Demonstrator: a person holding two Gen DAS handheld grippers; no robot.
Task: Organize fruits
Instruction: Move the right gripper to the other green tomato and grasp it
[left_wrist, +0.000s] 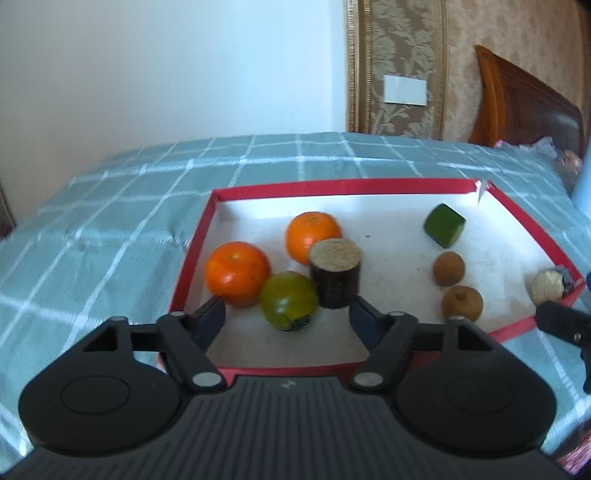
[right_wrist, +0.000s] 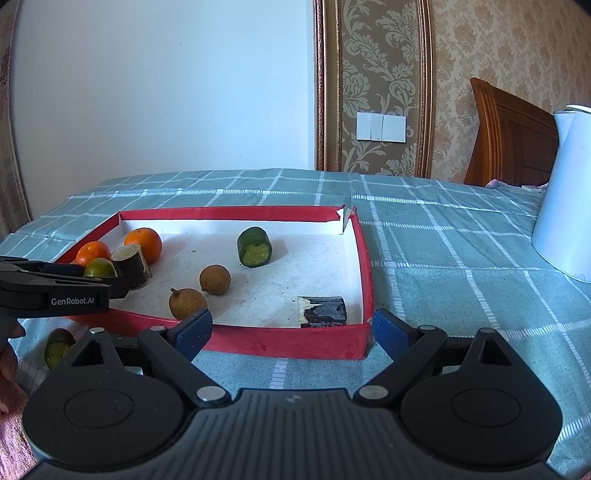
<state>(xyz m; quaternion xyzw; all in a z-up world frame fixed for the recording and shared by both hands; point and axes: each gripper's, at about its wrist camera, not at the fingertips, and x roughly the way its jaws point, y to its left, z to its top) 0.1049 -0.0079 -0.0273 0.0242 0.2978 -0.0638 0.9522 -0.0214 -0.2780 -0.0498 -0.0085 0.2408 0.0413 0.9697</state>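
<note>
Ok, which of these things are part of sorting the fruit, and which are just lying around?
Part of the job:
- red tray
- two oranges
- green fruit
- two small brown fruits
- cucumber piece
- dark cane chunks

Just lying about:
- white kettle
- wall switch
- headboard

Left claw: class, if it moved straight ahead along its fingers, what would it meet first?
Probably the green fruit lying between the open left claw fingers in the red tray; depth is uncertain.

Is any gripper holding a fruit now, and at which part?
No. Left gripper is open around the green fruit; right gripper is open and empty.
</note>
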